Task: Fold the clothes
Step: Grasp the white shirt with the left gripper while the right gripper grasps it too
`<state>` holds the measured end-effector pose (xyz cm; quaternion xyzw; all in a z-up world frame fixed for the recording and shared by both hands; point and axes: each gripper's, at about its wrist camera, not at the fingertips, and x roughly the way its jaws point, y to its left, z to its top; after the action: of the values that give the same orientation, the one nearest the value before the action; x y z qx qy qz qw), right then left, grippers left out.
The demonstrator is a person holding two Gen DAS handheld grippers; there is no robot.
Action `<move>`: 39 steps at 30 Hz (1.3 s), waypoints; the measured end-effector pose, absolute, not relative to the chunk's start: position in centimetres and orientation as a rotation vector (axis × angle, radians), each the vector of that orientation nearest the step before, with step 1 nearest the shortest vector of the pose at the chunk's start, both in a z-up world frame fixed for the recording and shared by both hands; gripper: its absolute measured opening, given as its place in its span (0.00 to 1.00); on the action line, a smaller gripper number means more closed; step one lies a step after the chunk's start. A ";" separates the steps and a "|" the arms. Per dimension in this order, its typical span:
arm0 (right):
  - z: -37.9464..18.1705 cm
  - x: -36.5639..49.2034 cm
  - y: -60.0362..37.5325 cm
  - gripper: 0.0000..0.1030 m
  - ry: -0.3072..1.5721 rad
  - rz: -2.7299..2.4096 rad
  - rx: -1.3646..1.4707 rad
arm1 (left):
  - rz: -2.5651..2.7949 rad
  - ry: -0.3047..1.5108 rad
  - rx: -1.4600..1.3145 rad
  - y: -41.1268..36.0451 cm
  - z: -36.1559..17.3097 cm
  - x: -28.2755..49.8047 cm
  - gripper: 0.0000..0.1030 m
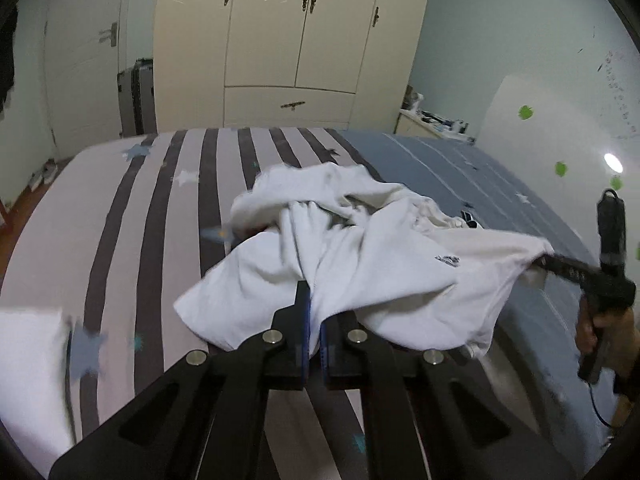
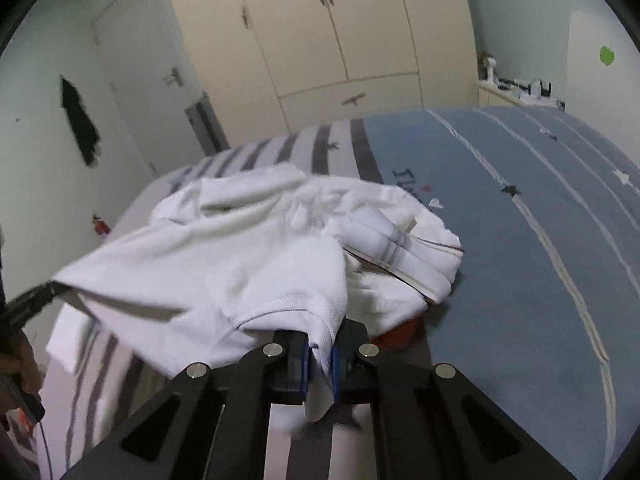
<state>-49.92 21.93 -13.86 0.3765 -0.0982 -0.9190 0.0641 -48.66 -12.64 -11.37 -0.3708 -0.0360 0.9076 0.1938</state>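
Observation:
A crumpled white shirt [image 1: 360, 248] with a small dark chest logo lies lifted off the bed [image 1: 132, 216]. My left gripper [image 1: 314, 312] is shut on a fold of its near edge; the cloth drapes over the right finger. At the right of the left wrist view, my right gripper [image 1: 544, 260], held by a hand, pinches another corner and pulls it taut. In the right wrist view the white shirt [image 2: 224, 256] hangs from my right gripper [image 2: 320, 344], which is shut on a ribbed sleeve hem. The left gripper [image 2: 44, 292] shows at the far left, under the shirt's edge.
The bed cover is grey-and-white striped on one half and blue [image 2: 500, 280] on the other. A cream wardrobe [image 1: 292, 40], a grey suitcase [image 1: 136, 96] and a cluttered side table [image 1: 436, 120] stand beyond. Something red [image 2: 400, 332] lies under the shirt.

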 end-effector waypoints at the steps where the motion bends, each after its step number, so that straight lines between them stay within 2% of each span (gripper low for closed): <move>1: -13.2 -48.4 22.1 0.06 -0.292 -2.764 1.147 | 2.536 -0.125 -1.062 -13.2 -11.1 -46.9 0.02; 5: -12.4 -42.0 23.2 0.07 -0.307 -2.686 1.246 | 2.532 -0.229 -1.177 -16.6 -10.4 -39.6 0.02; 10: -12.5 -33.0 22.8 0.07 -0.274 -2.497 1.401 | 2.538 -0.252 -1.370 -19.2 -10.6 -30.5 0.02; 18: -19.0 -22.4 16.1 0.07 -0.200 -2.133 1.693 | 2.559 -0.240 -1.723 -22.6 -18.2 -23.7 0.03; 20: -19.9 -21.7 15.3 0.16 -0.149 -2.107 1.726 | 2.557 -0.303 -1.759 -22.7 -18.9 -23.3 0.03; 22: -19.4 -21.5 15.6 0.21 -0.147 -2.119 1.727 | 2.579 -0.341 -1.775 -22.5 -18.9 -22.9 0.15; 23: -18.7 -21.6 16.0 0.28 -0.161 -2.137 1.703 | 2.590 -0.360 -1.782 -22.3 -18.9 -22.7 0.19; 24: -17.9 -21.7 16.6 0.32 -0.168 -2.160 1.677 | 2.600 -0.362 -1.794 -22.1 -19.0 -22.2 0.31; 25: -17.0 -22.0 17.3 0.41 -0.166 -2.194 1.647 | 2.596 -0.396 -1.799 -21.9 -19.0 -21.2 0.43; 26: -16.0 -22.4 17.9 0.48 -0.170 -2.230 1.615 | 2.588 -0.434 -1.803 -21.8 -19.1 -20.2 0.50; 27: -15.2 -23.2 18.7 0.52 -0.173 -2.267 1.586 | 2.580 -0.473 -1.806 -21.6 -19.1 -19.3 0.61; 28: -14.5 -24.4 19.5 0.58 -0.169 -2.308 1.564 | 2.569 -0.528 -1.815 -21.2 -19.3 -18.5 0.67; 35: -16.7 -37.5 22.3 0.59 -0.082 -2.515 1.472 | 2.530 -0.891 -1.837 -20.3 -22.7 -18.1 0.72; 39: -19.4 -46.4 23.0 0.59 -0.025 -2.539 1.500 | 2.506 -0.969 -1.881 -18.4 -25.4 -19.4 0.72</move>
<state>-46.37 23.00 -19.45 0.5063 -0.0084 -0.8569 0.0960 -19.40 -18.44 -25.44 -0.5721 -0.2947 0.7622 -0.0693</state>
